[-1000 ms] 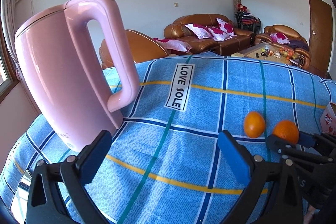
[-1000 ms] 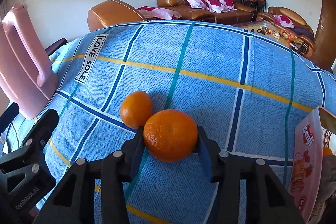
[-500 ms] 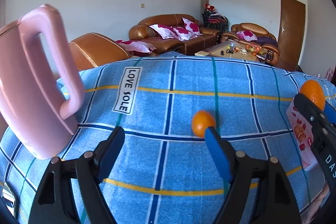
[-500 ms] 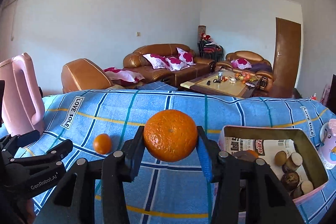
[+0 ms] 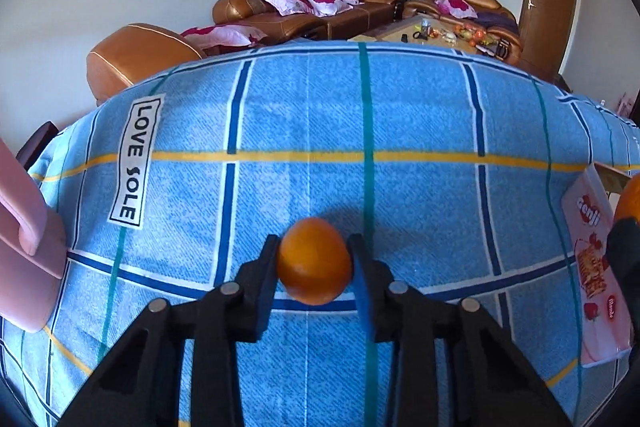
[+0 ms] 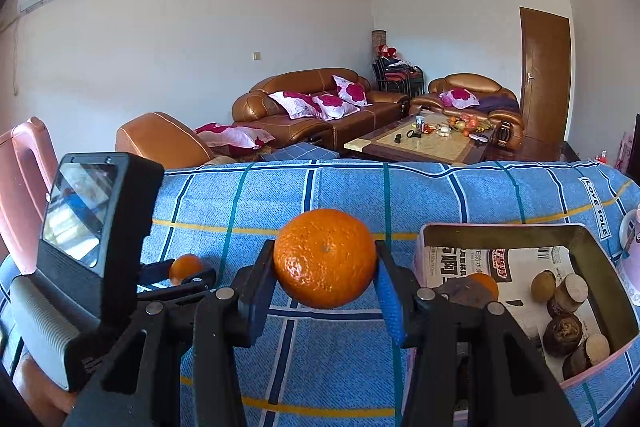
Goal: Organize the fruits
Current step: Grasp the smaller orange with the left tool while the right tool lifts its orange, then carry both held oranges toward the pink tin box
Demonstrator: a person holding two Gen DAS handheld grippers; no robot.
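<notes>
Left wrist view: the left gripper [image 5: 314, 259] has just been closing its jaws, and both pads now press the sides of a small orange [image 5: 314, 261] at lower centre of the frame, above the blue plaid cloth [image 5: 304, 115] that covers the table. A pink kettle [image 5: 24, 247] cuts into the left edge, and the printed side of a pink box [image 5: 596, 267] fills the right edge, with a curve of orange peel just above it at the frame's border. A "LOVE SOLE" label [image 5: 134, 163] runs up the cloth at left of centre.

Right wrist view: the right gripper [image 6: 325, 265] is clamped on a larger orange [image 6: 325, 258] at centre frame, held clear above the cloth, with the pads tight against its sides. The open pink box [image 6: 420, 247] sits at lower right, just beside the gripper; it is lined with newsprint and holds several brown fruits [image 6: 566, 307] and a smaller orange-coloured one partly hidden behind the gripper's arm. At left of the frame the left gripper appears side-on with its small orange between the fingertips, low over the cloth. Brown leather sofas [image 6: 316, 107] and a cluttered coffee table [image 6: 424, 143] stand in the background.
</notes>
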